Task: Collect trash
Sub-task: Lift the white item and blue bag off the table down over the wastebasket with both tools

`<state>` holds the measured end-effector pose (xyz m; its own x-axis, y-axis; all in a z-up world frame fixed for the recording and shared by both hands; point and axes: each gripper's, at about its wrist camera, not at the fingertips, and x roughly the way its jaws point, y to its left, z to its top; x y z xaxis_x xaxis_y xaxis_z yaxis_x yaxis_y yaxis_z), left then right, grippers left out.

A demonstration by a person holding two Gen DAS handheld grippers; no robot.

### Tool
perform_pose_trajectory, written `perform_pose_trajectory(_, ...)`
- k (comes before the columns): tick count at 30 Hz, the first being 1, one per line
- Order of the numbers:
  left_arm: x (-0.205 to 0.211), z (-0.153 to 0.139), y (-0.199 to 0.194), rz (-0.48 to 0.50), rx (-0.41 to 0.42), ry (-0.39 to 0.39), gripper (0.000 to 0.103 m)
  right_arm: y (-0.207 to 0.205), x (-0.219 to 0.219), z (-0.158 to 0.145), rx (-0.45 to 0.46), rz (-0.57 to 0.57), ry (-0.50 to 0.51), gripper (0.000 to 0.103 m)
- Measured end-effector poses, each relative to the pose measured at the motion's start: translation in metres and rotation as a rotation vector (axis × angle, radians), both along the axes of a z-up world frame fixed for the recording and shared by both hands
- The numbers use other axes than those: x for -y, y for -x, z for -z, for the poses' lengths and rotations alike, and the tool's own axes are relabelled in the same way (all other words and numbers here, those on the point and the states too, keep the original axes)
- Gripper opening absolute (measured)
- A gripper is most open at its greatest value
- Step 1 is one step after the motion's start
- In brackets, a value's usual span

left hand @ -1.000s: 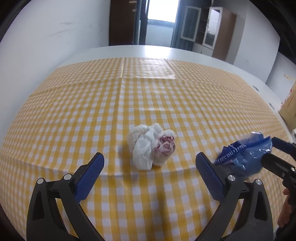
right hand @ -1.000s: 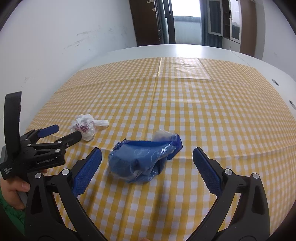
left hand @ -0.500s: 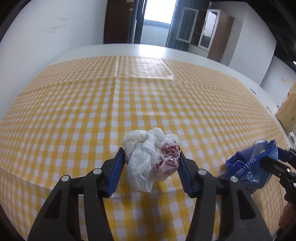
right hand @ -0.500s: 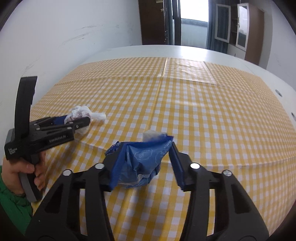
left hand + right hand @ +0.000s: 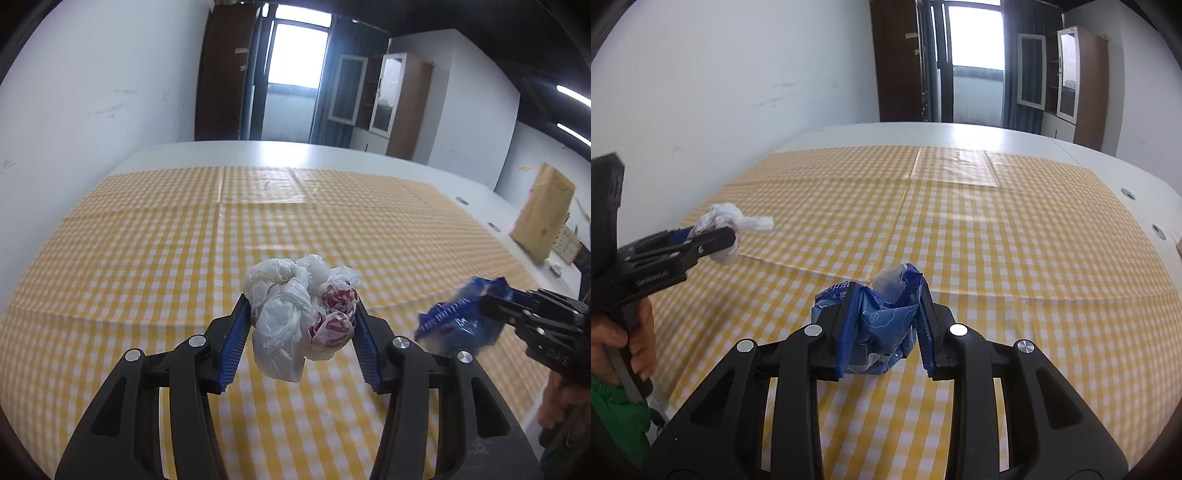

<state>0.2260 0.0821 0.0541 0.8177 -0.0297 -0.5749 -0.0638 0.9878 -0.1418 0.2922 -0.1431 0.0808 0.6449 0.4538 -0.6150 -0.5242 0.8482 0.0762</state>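
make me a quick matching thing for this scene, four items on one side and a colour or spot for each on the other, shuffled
Column one:
1. crumpled white bag
2. crumpled blue bag
3. tablecloth
4. brown paper package

Column two:
a. yellow and white checks
b. between the pads of the right claw
c. standing at the far right edge of the table
d. between the pads of the left claw

Pairs: 1-d, 2-b, 3-a, 4-c
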Motion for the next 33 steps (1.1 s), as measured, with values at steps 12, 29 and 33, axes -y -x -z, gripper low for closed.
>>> perform_pose_trajectory(12, 0.048, 0.018, 0.152, 0.069, 0.051, 0.084, 0.052, 0.119, 0.039, 0.003, 0.079, -0.123, -0.02, 0.028)
perform_pose_trajectory(29, 0.073, 0.105, 0.247, 0.144, -0.07, 0.159, 0.052, 0.227, 0.092, 0.065, 0.005, -0.18, -0.018, 0.028)
perform_pose_trajectory(33, 0.074, 0.135, 0.248, 0.128, -0.127, 0.176, 0.052, 0.231, 0.095, 0.096, -0.049, -0.171, -0.007, 0.028)
